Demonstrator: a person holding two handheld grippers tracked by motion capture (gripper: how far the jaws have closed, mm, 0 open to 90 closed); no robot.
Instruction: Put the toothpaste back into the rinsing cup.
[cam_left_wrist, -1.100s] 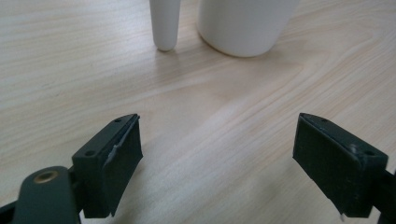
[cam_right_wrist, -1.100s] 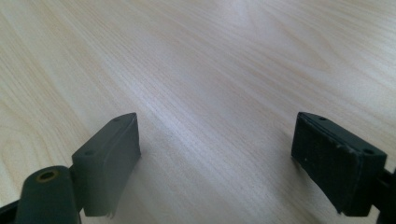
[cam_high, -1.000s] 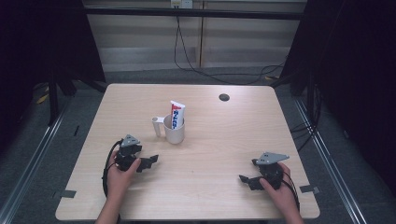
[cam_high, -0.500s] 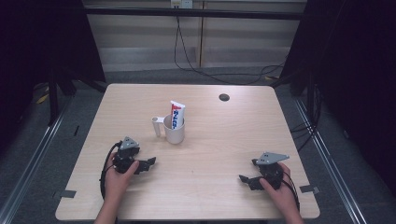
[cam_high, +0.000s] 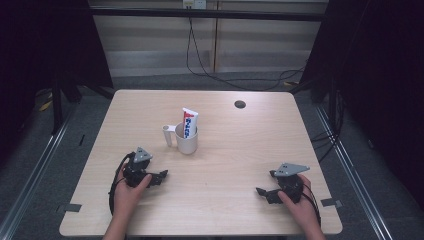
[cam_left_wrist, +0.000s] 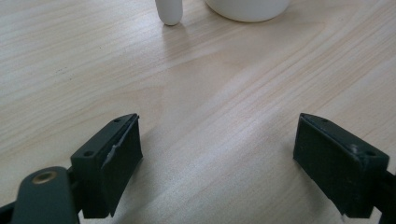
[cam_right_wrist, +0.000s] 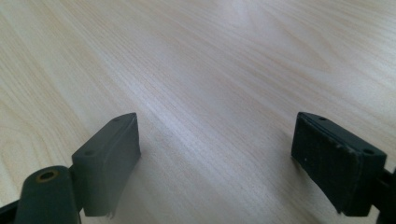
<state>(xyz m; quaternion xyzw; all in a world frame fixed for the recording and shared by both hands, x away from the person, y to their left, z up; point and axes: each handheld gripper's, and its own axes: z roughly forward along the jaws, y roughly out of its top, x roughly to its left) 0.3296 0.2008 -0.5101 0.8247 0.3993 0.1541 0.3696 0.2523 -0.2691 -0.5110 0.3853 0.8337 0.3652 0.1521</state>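
Your left hand-held gripper (cam_high: 161, 176) sits low on the tabletop (cam_high: 235, 145) at about 8 o'clock, jaws spread wide, nothing between them, just bare wood in the left gripper view. Your left hand (cam_high: 127, 187) wraps the body from behind, forearm coming in from the bottom edge, jaws pointing toward 3 o'clock. Your right hand-held gripper (cam_high: 263, 192) rests at about 4 o'clock, jaws equally wide apart and empty, pointing toward 9 o'clock; your right hand (cam_high: 298, 200) grips it from the rear, grey plate on top. The two are well apart, roughly facing each other. White mug (cam_high: 186, 138) stands upright near centre, at 1 o'clock from your left hand-held gripper, handle toward 9 o'clock, not touched. Its base and handle tip show at the top of the left gripper view. Toothpaste tube (cam_high: 189, 123) stands upright inside the mug. Small dark round spot (cam_high: 240, 104) on the tabletop toward 12 o'clock, far side.
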